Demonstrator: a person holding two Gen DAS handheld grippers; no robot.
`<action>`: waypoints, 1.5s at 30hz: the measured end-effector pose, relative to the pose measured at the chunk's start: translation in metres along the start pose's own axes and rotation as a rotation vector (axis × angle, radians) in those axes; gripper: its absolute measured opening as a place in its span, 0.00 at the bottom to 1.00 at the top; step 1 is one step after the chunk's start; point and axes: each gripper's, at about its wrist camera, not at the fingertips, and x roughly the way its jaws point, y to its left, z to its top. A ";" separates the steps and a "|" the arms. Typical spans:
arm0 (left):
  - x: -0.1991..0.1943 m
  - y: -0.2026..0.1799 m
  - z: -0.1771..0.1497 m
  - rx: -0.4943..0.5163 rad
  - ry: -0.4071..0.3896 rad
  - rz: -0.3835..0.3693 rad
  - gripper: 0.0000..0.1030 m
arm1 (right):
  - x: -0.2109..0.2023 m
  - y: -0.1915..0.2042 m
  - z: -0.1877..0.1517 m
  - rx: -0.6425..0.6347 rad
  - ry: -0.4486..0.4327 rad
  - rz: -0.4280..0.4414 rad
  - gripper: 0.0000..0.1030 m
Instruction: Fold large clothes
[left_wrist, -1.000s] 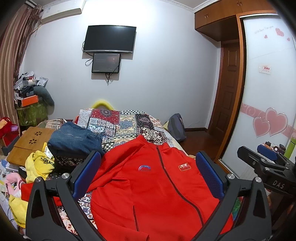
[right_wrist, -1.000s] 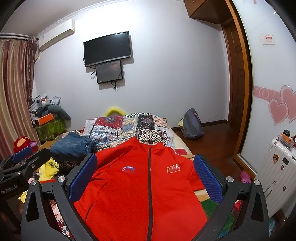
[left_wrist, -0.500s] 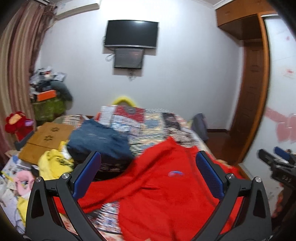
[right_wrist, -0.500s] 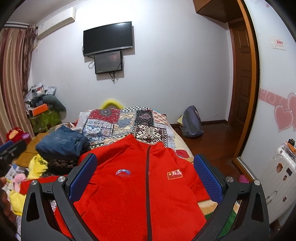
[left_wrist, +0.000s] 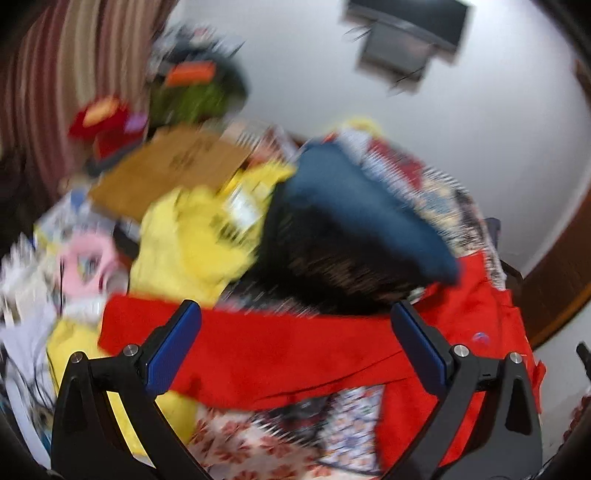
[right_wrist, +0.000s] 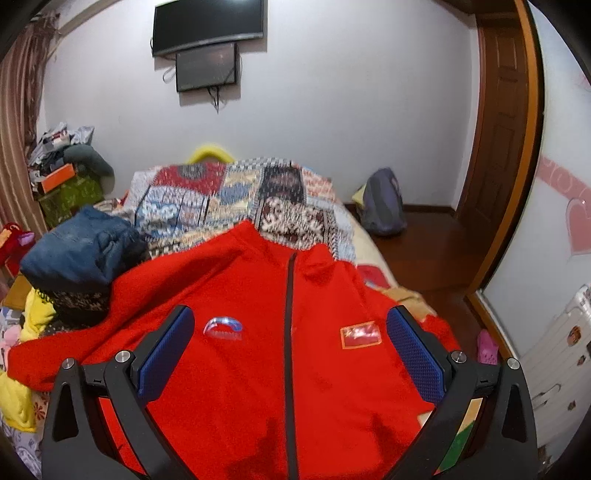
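Red zip-up jacket (right_wrist: 280, 369) lies face up, spread across the near half of a bed with a patchwork quilt (right_wrist: 236, 199). Its collar points to the far end and its dark zipper runs down the middle. One sleeve (left_wrist: 236, 354) stretches out to the left, toward a heap of yellow clothing (left_wrist: 184, 236) and folded blue denim (right_wrist: 81, 254). The left gripper (left_wrist: 295, 350) hovers over that sleeve, fingers spread wide and grasping nothing; its view is smeared by motion. The right gripper (right_wrist: 290, 354) hangs above the chest, likewise spread and empty. The fabric looks like soft, limp fleece, light enough to lift by a pinch but likely to sag and drag. Good holds would probably be the sleeve's cuff end and the shoulder seam.
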 end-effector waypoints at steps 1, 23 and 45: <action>0.011 0.012 -0.002 -0.033 0.029 -0.008 1.00 | 0.005 -0.001 -0.001 0.001 0.016 0.003 1.00; 0.107 0.174 -0.066 -0.538 0.221 0.017 0.62 | 0.061 0.010 -0.016 0.036 0.263 0.032 1.00; -0.005 -0.004 0.040 -0.001 -0.127 0.127 0.07 | 0.041 -0.029 -0.014 0.168 0.218 0.106 1.00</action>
